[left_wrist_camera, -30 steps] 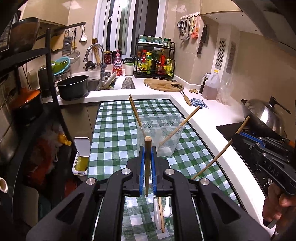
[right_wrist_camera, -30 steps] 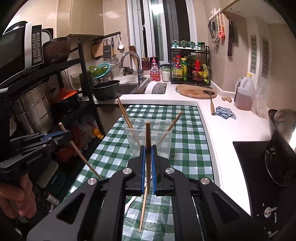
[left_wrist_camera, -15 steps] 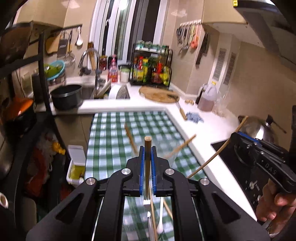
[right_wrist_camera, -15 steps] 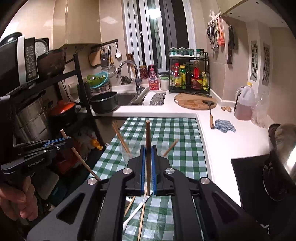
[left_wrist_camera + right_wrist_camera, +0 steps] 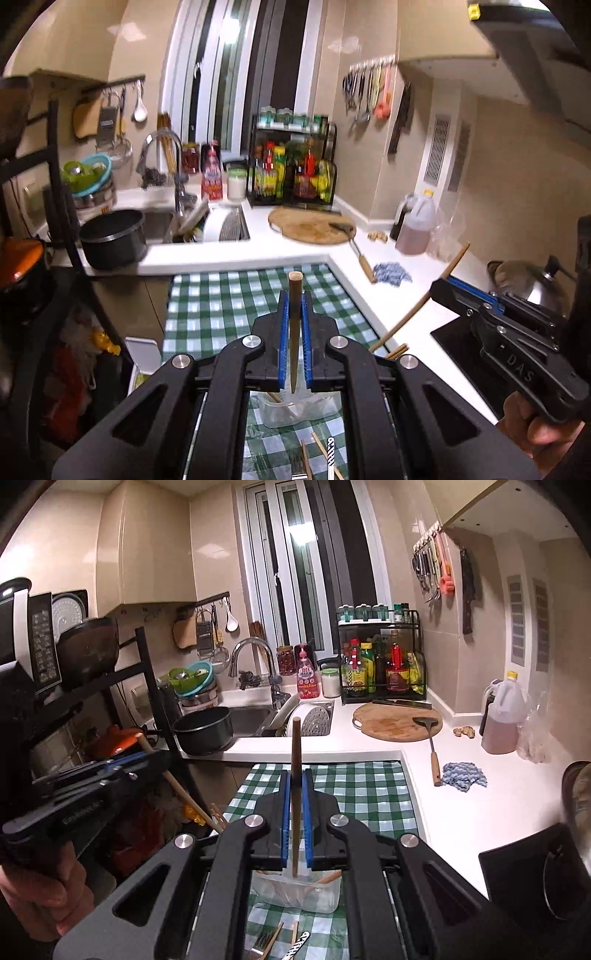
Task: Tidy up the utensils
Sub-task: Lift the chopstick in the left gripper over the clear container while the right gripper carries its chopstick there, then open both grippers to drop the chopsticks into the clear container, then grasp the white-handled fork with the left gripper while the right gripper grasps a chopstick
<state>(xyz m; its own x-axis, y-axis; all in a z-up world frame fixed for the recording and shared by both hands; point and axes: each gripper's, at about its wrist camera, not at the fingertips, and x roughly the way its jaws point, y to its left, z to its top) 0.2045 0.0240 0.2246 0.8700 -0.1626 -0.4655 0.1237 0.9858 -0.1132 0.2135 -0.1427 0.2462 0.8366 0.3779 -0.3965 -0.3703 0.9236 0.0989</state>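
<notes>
A dark wooden chopstick [image 5: 294,325] is pinched upright between the closed blue pads of the left gripper [image 5: 294,291], and a second chopstick [image 5: 295,794] is pinched the same way in the right gripper [image 5: 295,771]. Both grippers are held above the clear plastic container [image 5: 295,891], which stands on the green checked tablecloth [image 5: 354,786] and already has chopsticks leaning in it. The step in hand is judged to be the dropping of both sticks into that container. For the next move, each lower tip would need to be lined up over the open mouth, lowered inside the rim, and only then released.

Just nearer than the container, a fork [image 5: 260,943] and other loose utensils lie on the cloth, unsorted. To the right of the container the cloth ends at the white counter [image 5: 480,805]. Open room is seen beyond the container.
</notes>
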